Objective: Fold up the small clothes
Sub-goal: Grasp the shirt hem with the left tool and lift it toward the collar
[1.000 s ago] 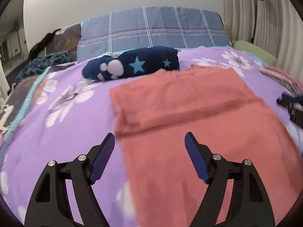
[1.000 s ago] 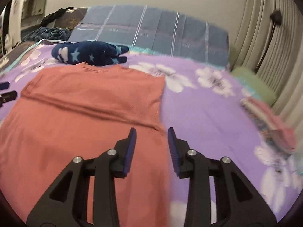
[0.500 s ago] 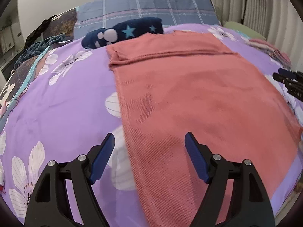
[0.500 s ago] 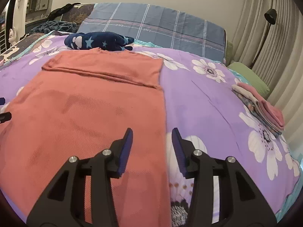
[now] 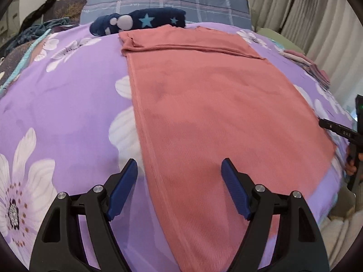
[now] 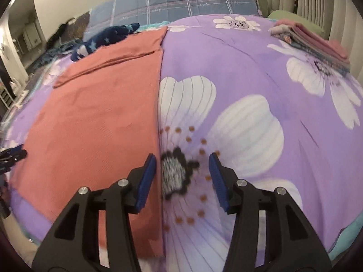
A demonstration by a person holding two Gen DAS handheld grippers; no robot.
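Note:
A salmon-red garment (image 5: pixel 215 113) lies flat on the purple flowered bedspread (image 5: pixel 56 104), its far end folded over in a band. It also shows in the right wrist view (image 6: pixel 95 122). My left gripper (image 5: pixel 179 190) is open and empty, low over the garment's near left edge. My right gripper (image 6: pixel 182 181) is open and empty at the garment's near right edge, its left finger over the cloth, its right finger over the bedspread (image 6: pixel 261 104).
A navy star-print bundle (image 5: pixel 138 22) lies beyond the garment's far end. A stack of folded clothes (image 6: pixel 317 43) sits at the bed's right side. A blue plaid pillow (image 5: pixel 168 0) and curtains (image 5: pixel 329 29) are behind. The bed's near edge is close below both grippers.
Both grippers have drawn back from the far end toward the garment's near edge. The right gripper's jaws have opened wider. The garment lies still.

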